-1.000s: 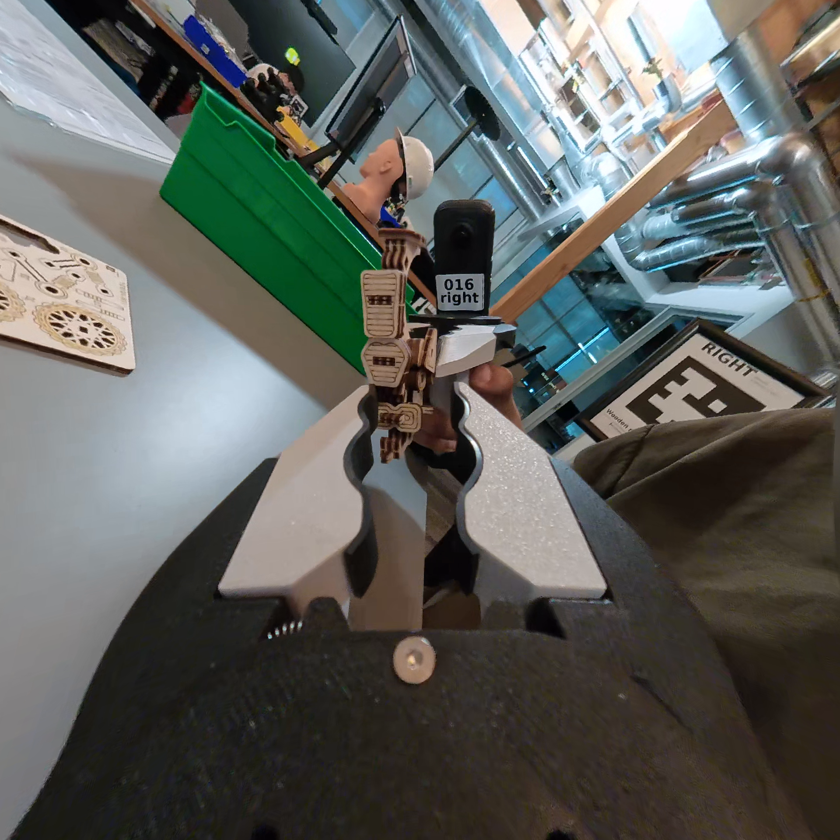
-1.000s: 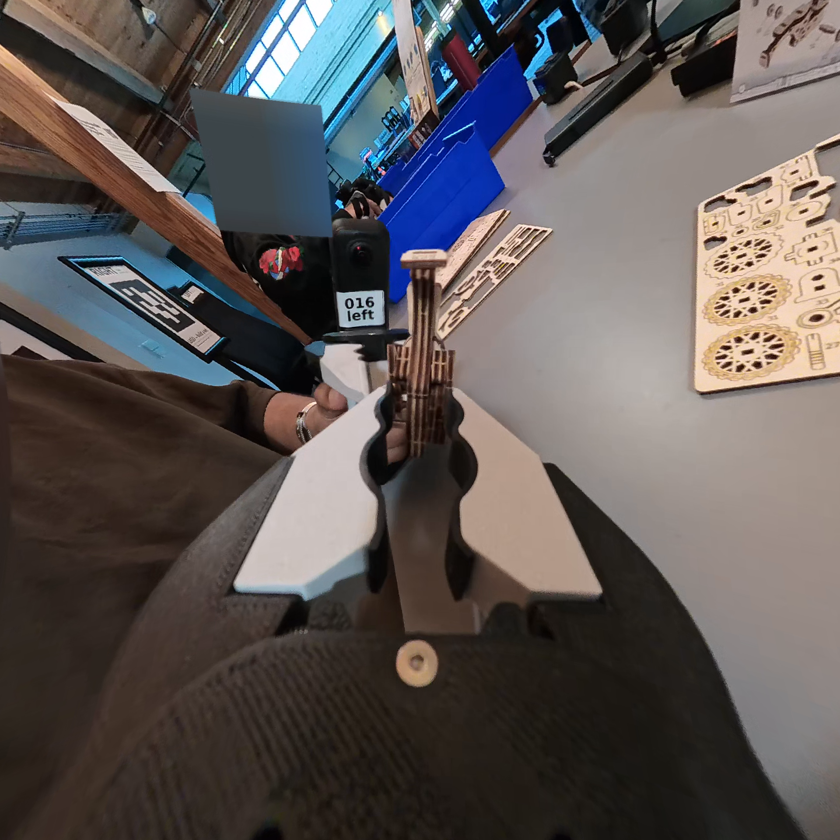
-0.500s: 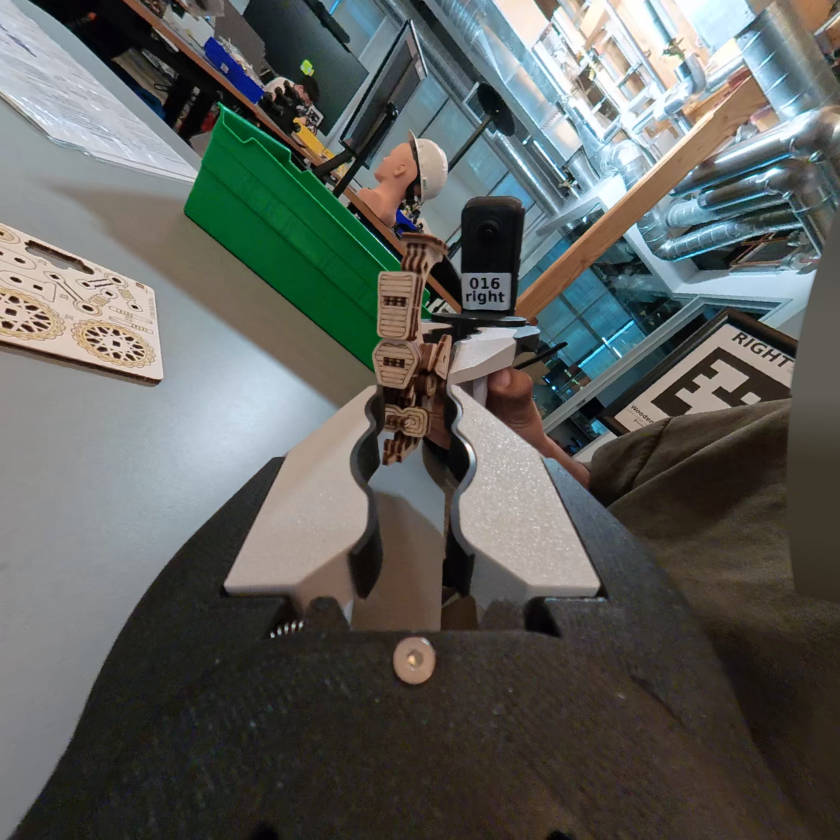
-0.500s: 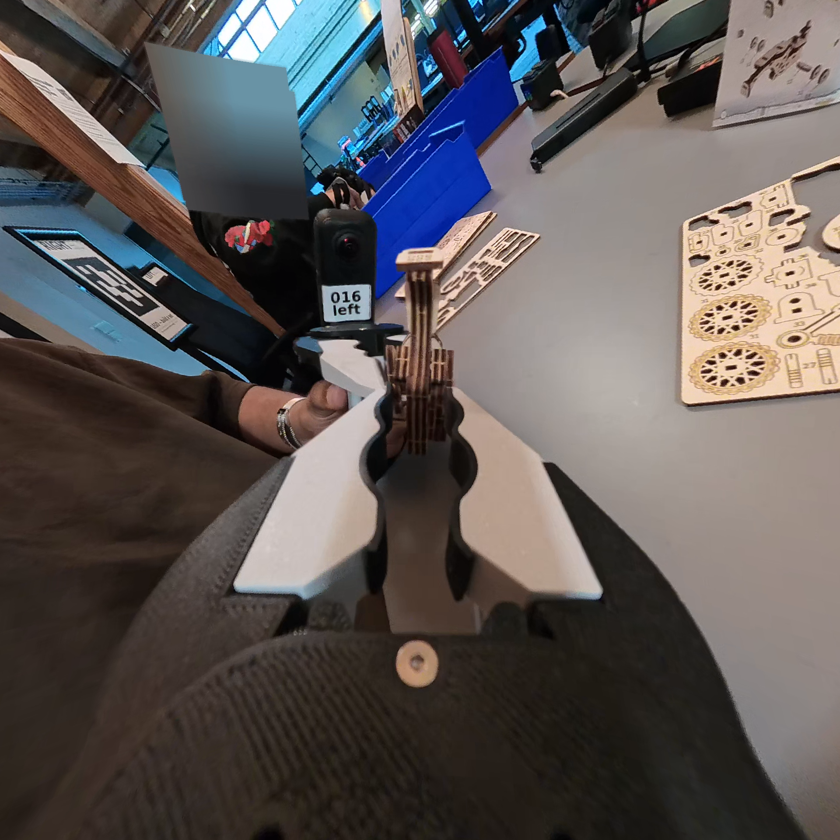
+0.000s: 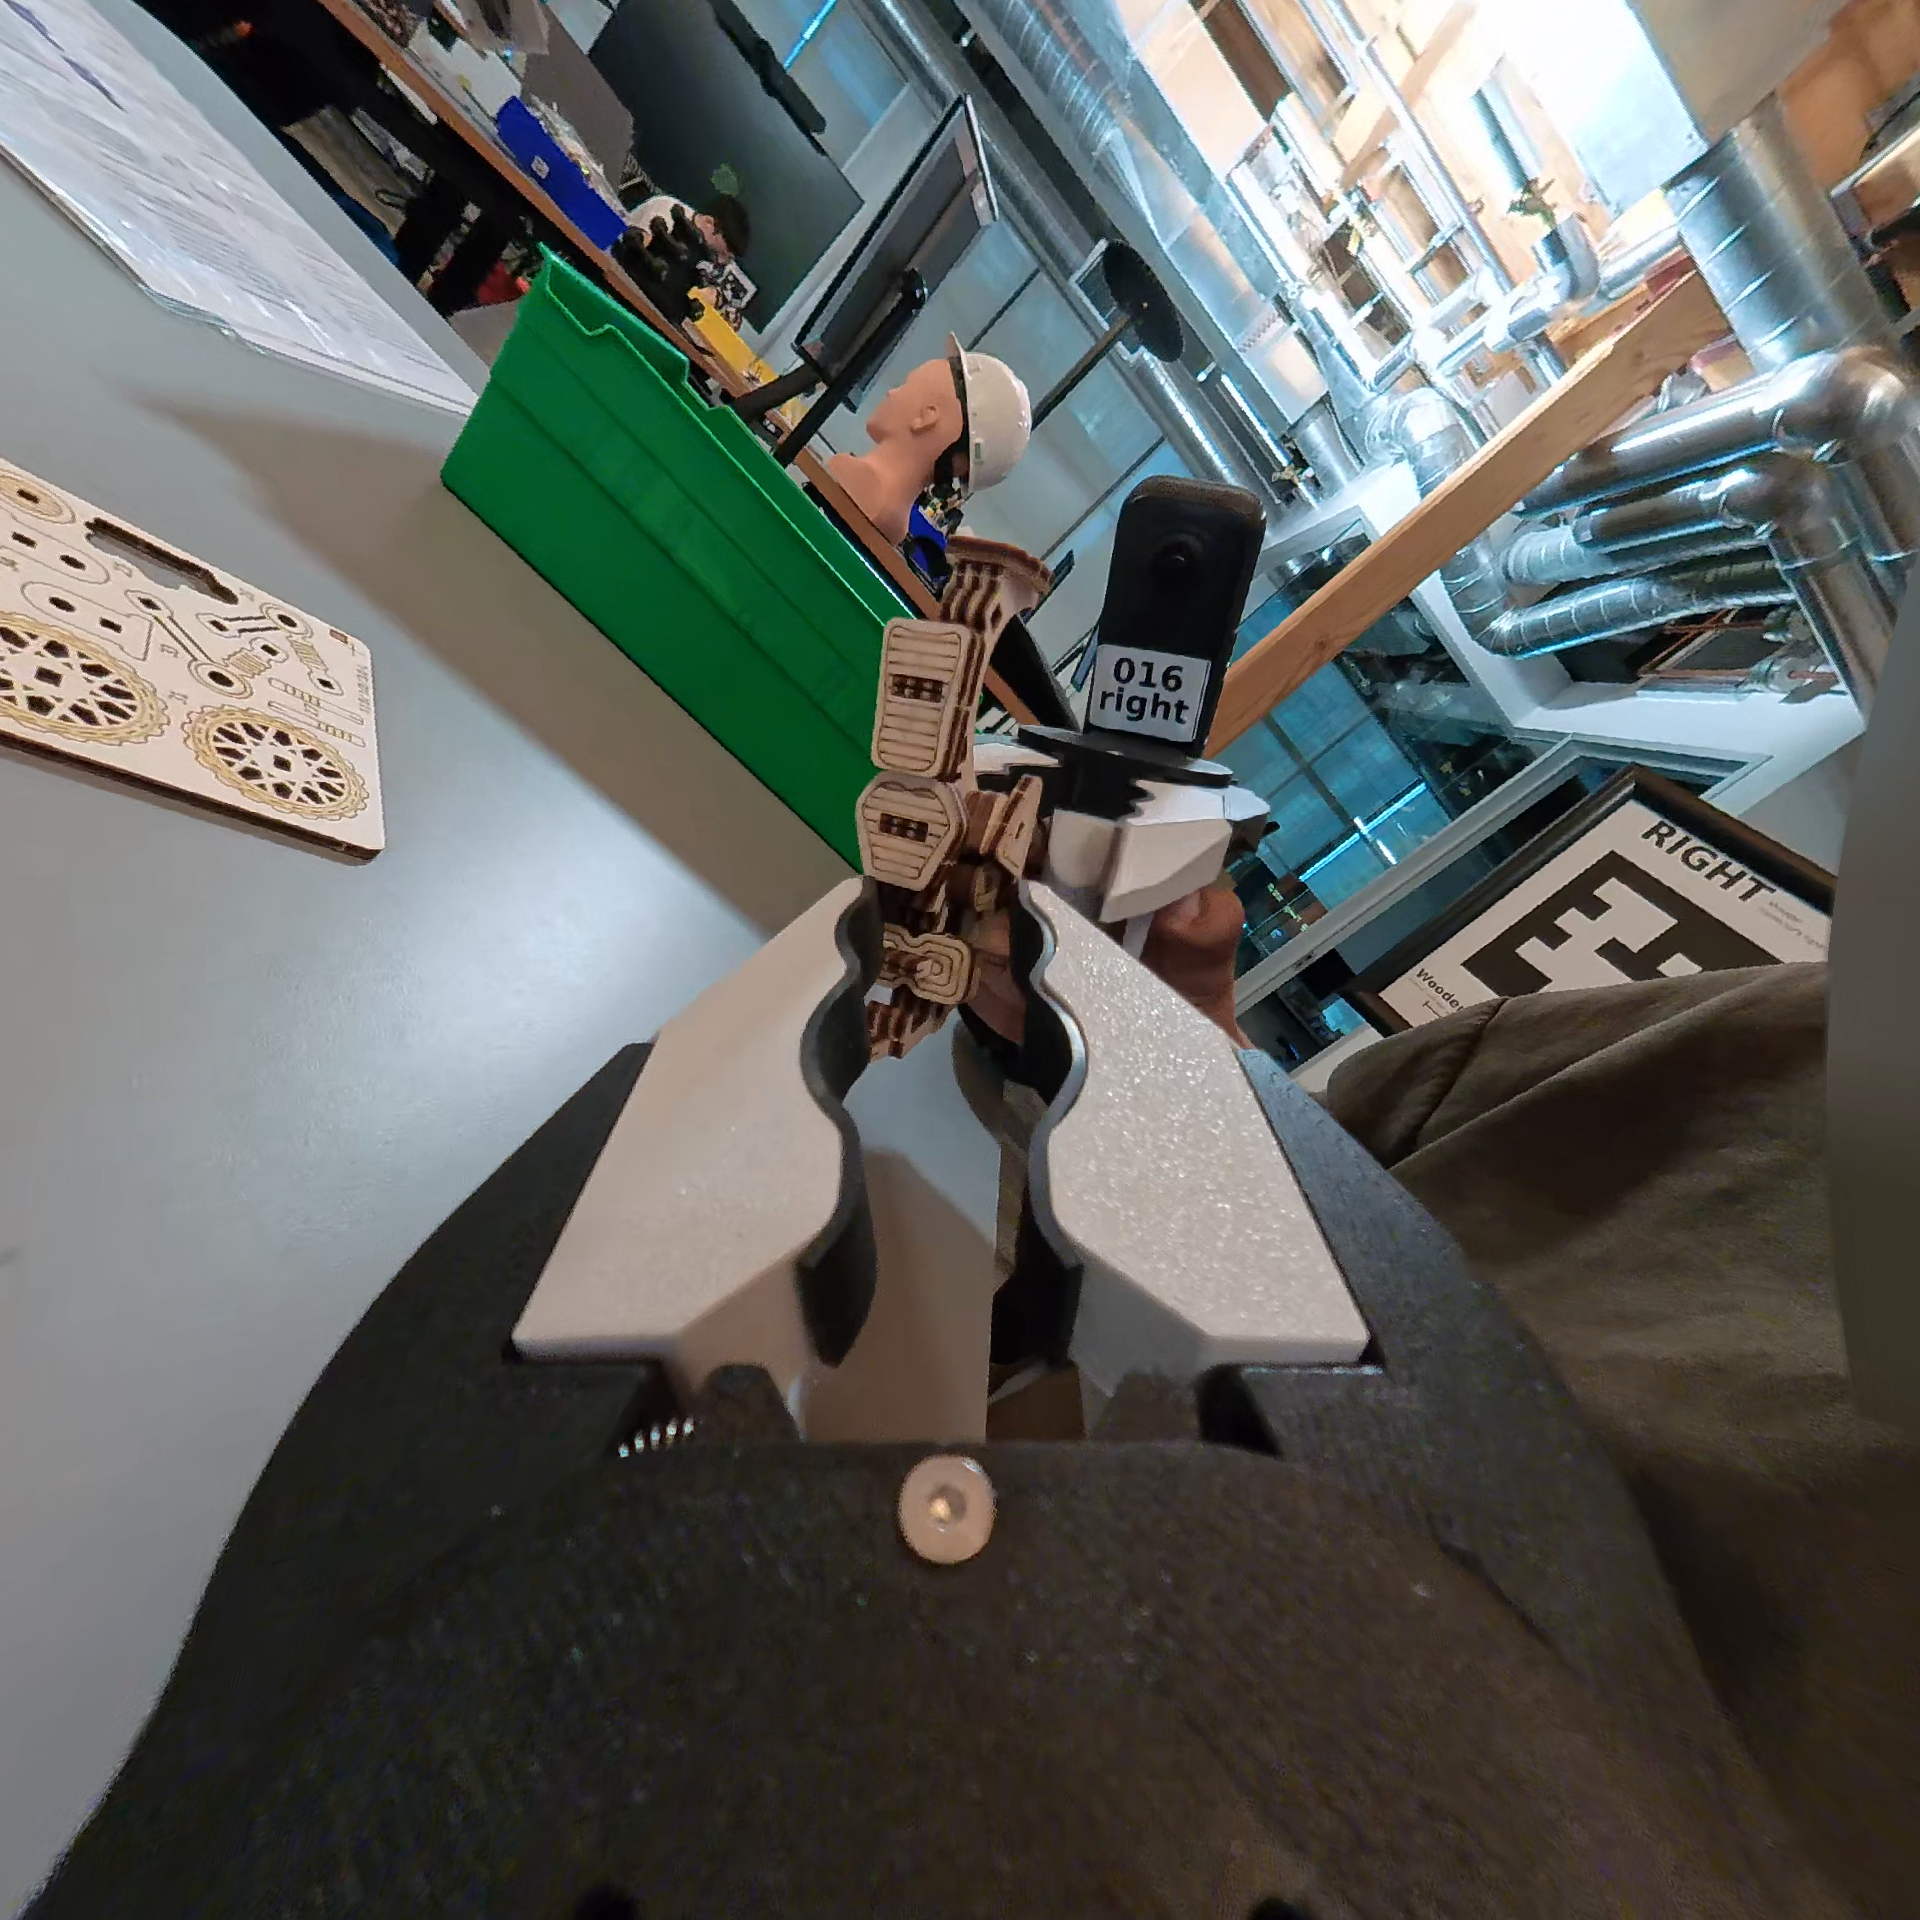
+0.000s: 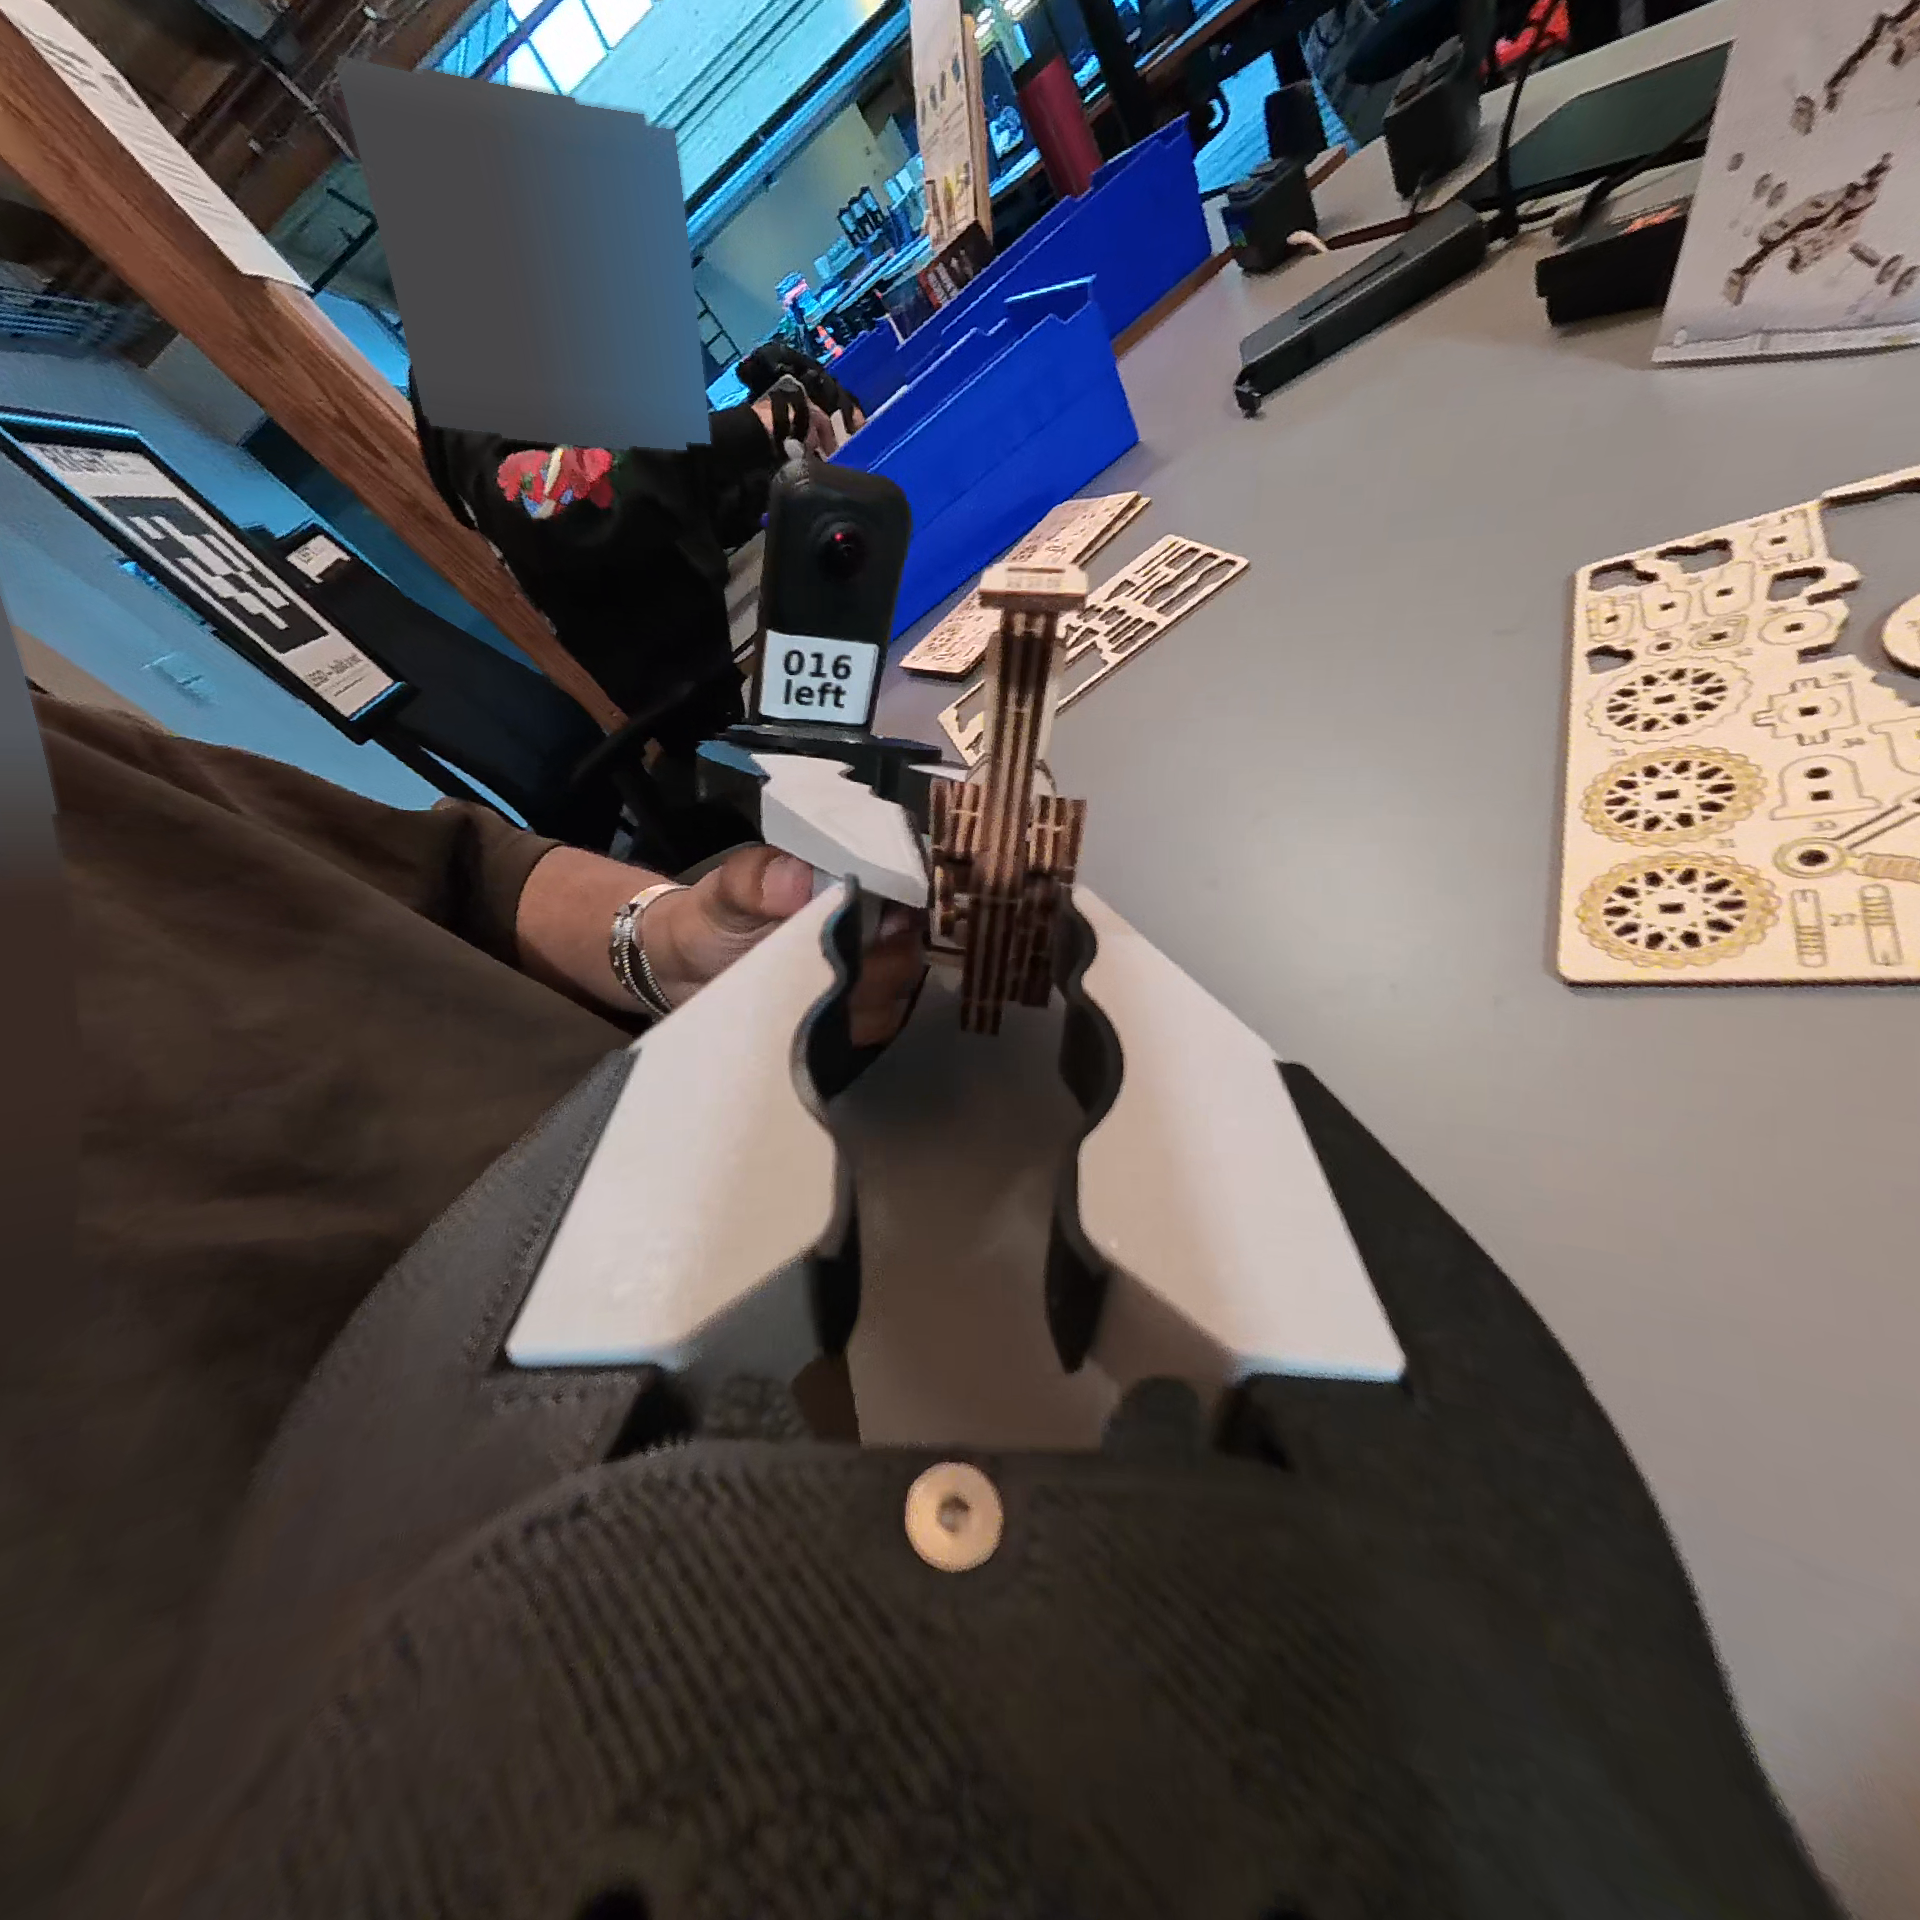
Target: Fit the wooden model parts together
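Note:
The wooden model is a small layered plywood assembly with a tall stem, held upright in the air above the grey table. My left gripper is shut on its lower part. In the right wrist view the model stands between the tips of my right gripper, whose jaws are spread, with a gap on the left side. The left gripper reaches the model from the far left there. The right gripper shows just behind the model in the left wrist view.
A sheet of uncut wooden parts lies flat on the table, also in the left wrist view. More sheets lie by the blue bins. A green bin and paper sheets stand farther off. A person sits behind. Both grippers' tips are close together, under 4 cm apart.
The left jaws closed in on the model's lower part. The right jaws, tight on the model before, have now spread apart. Both grippers tilted slightly.

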